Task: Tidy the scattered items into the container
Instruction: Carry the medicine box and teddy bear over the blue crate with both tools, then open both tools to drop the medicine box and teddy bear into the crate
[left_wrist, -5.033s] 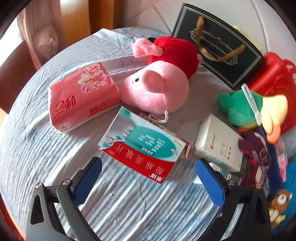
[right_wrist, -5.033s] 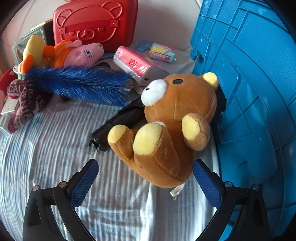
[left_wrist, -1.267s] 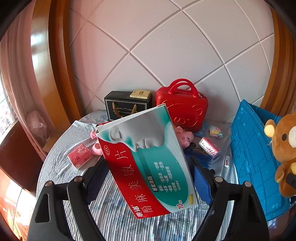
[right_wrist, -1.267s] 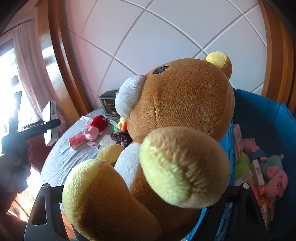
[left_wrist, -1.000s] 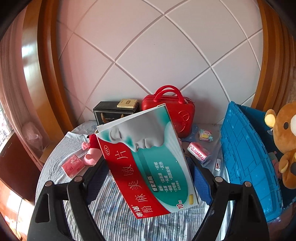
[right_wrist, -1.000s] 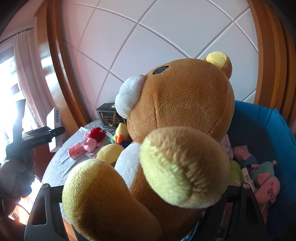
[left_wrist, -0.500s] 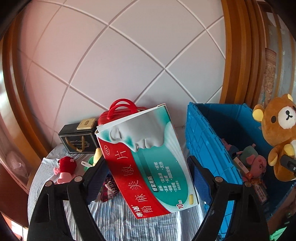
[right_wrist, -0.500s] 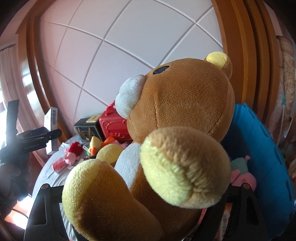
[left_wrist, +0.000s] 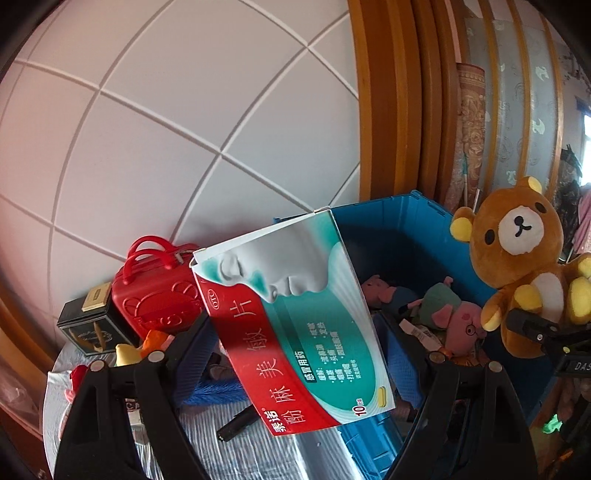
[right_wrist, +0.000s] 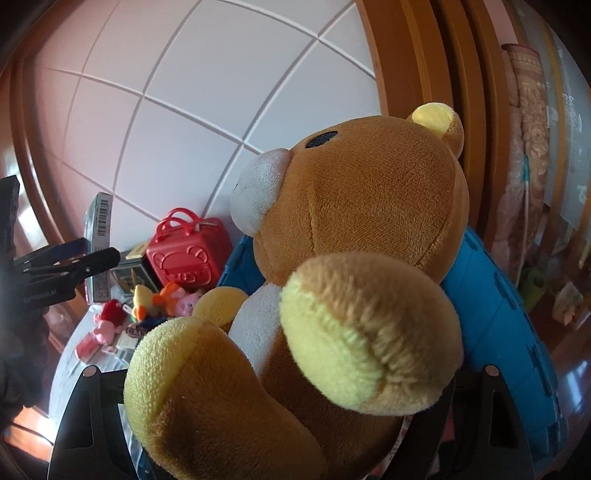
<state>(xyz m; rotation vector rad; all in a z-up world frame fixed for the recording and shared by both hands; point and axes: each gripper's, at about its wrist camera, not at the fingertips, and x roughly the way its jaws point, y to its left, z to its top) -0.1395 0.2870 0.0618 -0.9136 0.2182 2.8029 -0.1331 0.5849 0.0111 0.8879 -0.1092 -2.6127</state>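
Left wrist view. The left gripper (left_wrist: 295, 354) is clamped across a flat medicine box (left_wrist: 291, 325), its blue pads pressing the two long edges. The box is held tilted, printed face toward the camera: a red band with white characters along the lower left, a teal panel with small print to the right, and a grey-white profile of a face at the top. Its upper flap edge looks slightly lifted. The box hangs above the near corner of the blue container (left_wrist: 399, 229), partly over the striped tablecloth (left_wrist: 243, 454). Inside the container lie small pig plush toys (left_wrist: 461, 321) and some tagged items. On the cloth behind stand a red case (left_wrist: 155, 291) with looped handles and a dark gift box (left_wrist: 92, 328); a black cylindrical object (left_wrist: 236, 424) lies below the held box. At the right, a brown teddy bear (left_wrist: 517, 266) hangs over the container, gripped low on its body by the right gripper (left_wrist: 535, 332).

Right wrist view. The right gripper (right_wrist: 280, 406) is closed on the teddy bear (right_wrist: 351, 258), which fills the frame: brown plush, white muzzle and belly, yellow ear and paw pads, black oval eye. The pads themselves are hidden by the plush. The container (right_wrist: 509, 317) rim curves behind and below the bear. At the far left, the left gripper (right_wrist: 74, 266) holds the medicine box (right_wrist: 98, 236) edge-on, barcode showing. Scattered toys (right_wrist: 147, 306) remain on the table.
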